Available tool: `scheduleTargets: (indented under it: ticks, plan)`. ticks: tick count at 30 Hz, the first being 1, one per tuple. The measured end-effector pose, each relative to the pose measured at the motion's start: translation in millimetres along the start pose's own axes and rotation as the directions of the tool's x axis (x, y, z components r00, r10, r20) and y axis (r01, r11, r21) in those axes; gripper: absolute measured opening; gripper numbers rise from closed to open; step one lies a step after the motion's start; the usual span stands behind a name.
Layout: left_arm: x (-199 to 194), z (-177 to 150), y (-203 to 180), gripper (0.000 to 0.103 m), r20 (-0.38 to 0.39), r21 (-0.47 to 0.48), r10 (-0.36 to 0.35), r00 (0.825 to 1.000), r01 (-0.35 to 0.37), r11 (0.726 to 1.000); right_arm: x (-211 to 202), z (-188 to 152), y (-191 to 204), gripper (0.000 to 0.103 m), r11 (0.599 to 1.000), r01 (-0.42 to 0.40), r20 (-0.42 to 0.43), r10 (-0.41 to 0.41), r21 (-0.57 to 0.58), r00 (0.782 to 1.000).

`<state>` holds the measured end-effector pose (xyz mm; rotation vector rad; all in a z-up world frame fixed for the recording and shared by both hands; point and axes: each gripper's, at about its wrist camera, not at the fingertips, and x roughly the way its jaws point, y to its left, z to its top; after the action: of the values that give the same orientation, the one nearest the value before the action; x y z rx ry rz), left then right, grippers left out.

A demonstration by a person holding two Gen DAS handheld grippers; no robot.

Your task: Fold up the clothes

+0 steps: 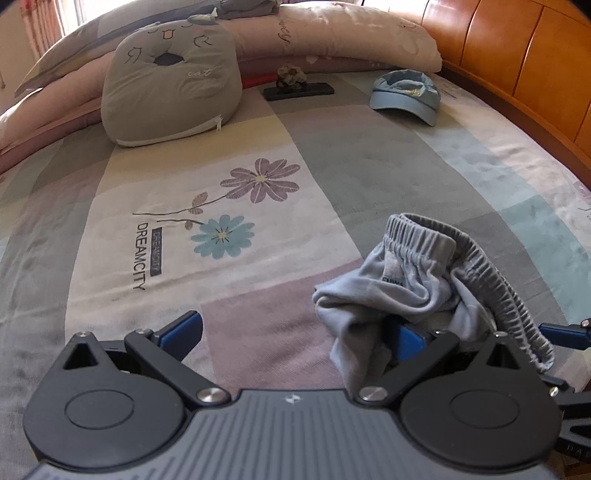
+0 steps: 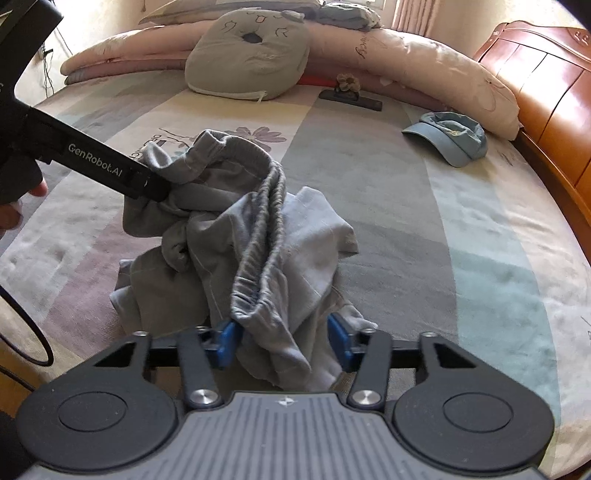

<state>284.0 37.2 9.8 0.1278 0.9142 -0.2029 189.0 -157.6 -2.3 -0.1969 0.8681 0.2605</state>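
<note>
Grey shorts (image 2: 258,236) crumpled on bedspread (image 2: 406,221), elastic waistband lifted.

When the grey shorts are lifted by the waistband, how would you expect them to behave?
The grey shorts will probably hang limp: they already lie in soft crumpled folds. The elastic waistband looks gathered, so it may stretch and sag between grips. The thin cloth seems light for its size.

Sunlight falls across the bed (image 1: 351,166) with its patchwork flowered sheet. A wooden headboard (image 1: 517,70) stands at the right. Pink curtains (image 2: 410,14) hang behind.
</note>
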Motion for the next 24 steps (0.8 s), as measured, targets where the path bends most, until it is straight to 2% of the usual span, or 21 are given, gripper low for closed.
scheduleTargets:
  ticks: [1,2,4,5,11,15,20,24]
  plan:
    - [1.0,0.5,2.4,0.102,-0.001,0.0,-0.012,1.0,0.012,1.0,0.7,2.0,1.1,0.043,1.0,0.001,-0.004,-0.001,0.0,1.0]
    - [1.8,0.4,4.7,0.102,0.002,0.004,-0.029,1.0,0.029,1.0,0.9,3.7,1.6,0.032,1.0,-0.001,-0.008,0.001,0.003,1.0]
    - [2.6,0.4,7.9,0.102,0.018,0.023,-0.065,0.998,0.065,0.998,0.3,6.7,1.0,0.019,1.0,-0.021,-0.013,0.021,0.006,1.0]
    - [3.0,0.7,8.6,0.102,0.022,0.031,-0.071,0.997,0.07,0.997,-0.9,8.0,0.5,0.016,1.0,-0.028,-0.015,0.028,0.006,0.999]
    - [8.2,10.0,6.7,0.102,0.035,0.041,-0.022,0.999,0.021,0.999,-17.9,15.4,-14.5,0.013,0.999,-0.033,0.001,0.033,0.001,0.999]
    - [10.0,19.9,-0.7,0.102,0.044,0.035,0.021,0.999,-0.023,0.999,-26.9,16.7,-37.0,0.013,1.0,-0.004,0.016,0.005,-0.019,1.0]
    - [13.0,41.3,-24.6,0.102,0.061,0.04,0.076,0.995,-0.078,0.996,-31.4,16.9,-82.6,0.013,1.0,0.006,0.028,-0.005,-0.031,1.0]
    - [16.7,59.2,-49.1,0.102,0.065,0.037,0.084,0.994,-0.086,0.996,-32.1,15.3,-123.6,0.013,1.0,0.012,0.026,-0.012,-0.019,1.0]
